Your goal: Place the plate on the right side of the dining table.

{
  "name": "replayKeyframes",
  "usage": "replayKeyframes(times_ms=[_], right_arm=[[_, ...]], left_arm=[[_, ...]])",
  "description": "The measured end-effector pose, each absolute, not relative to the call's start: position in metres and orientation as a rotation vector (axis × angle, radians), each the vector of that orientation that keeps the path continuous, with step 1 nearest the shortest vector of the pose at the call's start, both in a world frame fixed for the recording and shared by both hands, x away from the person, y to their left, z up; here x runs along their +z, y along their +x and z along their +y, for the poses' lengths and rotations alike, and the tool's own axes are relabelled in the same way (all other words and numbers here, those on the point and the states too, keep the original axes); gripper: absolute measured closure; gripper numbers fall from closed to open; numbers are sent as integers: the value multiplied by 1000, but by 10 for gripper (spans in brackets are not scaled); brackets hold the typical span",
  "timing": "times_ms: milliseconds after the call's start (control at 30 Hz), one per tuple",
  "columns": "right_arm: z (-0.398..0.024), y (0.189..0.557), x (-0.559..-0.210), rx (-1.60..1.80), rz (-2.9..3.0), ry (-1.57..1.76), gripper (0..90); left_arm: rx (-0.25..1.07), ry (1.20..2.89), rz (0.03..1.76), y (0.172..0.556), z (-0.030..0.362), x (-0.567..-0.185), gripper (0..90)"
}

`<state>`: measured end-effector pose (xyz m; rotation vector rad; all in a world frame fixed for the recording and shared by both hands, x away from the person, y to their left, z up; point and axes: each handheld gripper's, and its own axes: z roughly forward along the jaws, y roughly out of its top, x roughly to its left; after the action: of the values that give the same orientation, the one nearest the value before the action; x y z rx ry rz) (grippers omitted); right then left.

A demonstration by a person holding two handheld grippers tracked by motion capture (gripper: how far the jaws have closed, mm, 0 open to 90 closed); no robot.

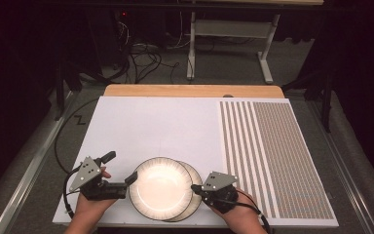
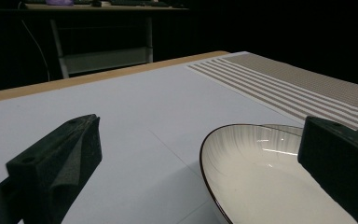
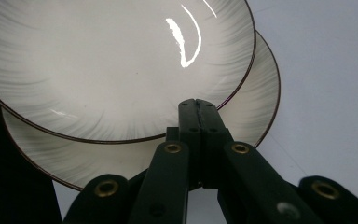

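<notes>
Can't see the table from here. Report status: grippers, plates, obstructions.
Left gripper open, one jaw at the top plate rim. Right gripper shut, tips over the lower plate, not gripping it. Two plates stacked, offset. Nothing in the way.

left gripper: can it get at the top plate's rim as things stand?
Probably yes. The left gripper stands open at the near-left rim of the top plate, one jaw already over the rim, and nothing lies between. The right gripper, shut, sits at the opposite edge.
</notes>
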<state>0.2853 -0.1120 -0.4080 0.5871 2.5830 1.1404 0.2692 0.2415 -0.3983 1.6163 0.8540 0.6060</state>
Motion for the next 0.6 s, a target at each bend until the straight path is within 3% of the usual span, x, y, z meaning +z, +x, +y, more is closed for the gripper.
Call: replayKeyframes(times_ms=[600], right_arm=[[-89, 281, -414, 1116, 2626, 509, 900]], left_arm=[[605, 1607, 849, 268, 244, -397, 1]])
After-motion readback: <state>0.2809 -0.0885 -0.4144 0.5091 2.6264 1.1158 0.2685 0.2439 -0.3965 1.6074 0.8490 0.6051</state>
